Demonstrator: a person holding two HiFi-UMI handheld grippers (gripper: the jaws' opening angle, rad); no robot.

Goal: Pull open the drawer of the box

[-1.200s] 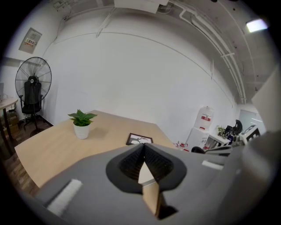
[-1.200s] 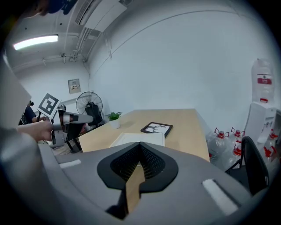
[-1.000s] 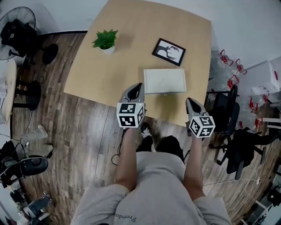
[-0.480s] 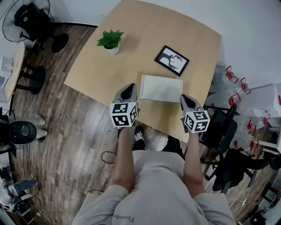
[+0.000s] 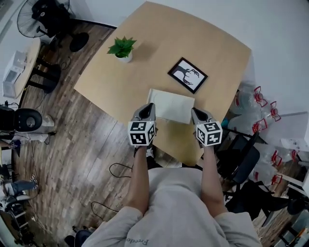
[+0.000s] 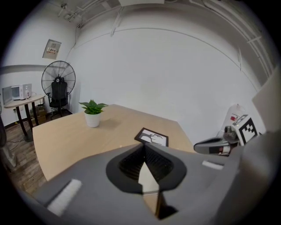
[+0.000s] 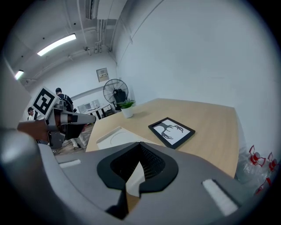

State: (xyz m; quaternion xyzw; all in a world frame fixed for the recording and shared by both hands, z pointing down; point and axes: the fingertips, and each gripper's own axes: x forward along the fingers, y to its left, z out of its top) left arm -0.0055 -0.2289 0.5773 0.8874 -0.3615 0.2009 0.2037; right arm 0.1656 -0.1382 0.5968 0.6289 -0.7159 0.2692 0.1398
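Observation:
A flat white box point(image 5: 170, 105) lies on the light wooden table point(image 5: 145, 72), near its front edge. Its drawer front does not show in the head view. My left gripper point(image 5: 146, 110) is shut and empty, its tip at the box's near left corner. At the near right corner is my right gripper point(image 5: 197, 114), likewise shut and empty. In the left gripper view the jaws point(image 6: 144, 147) meet at the tip, with a strip of the box point(image 6: 147, 178) showing in the gap behind it. The right gripper view shows shut jaws point(image 7: 140, 144) above the box point(image 7: 116, 136).
A small potted plant point(image 5: 121, 48) stands at the table's far left. A black picture frame point(image 5: 187, 75) lies just behind the box. Office chairs point(image 5: 241, 159) crowd the floor to the right of the table. A fan point(image 5: 36, 14) and a side table point(image 5: 24, 67) stand at the left.
Both grippers have moved forward and drawn level, now flanking the box's near corners. The right gripper has come in closer to the box. The head view has shifted.

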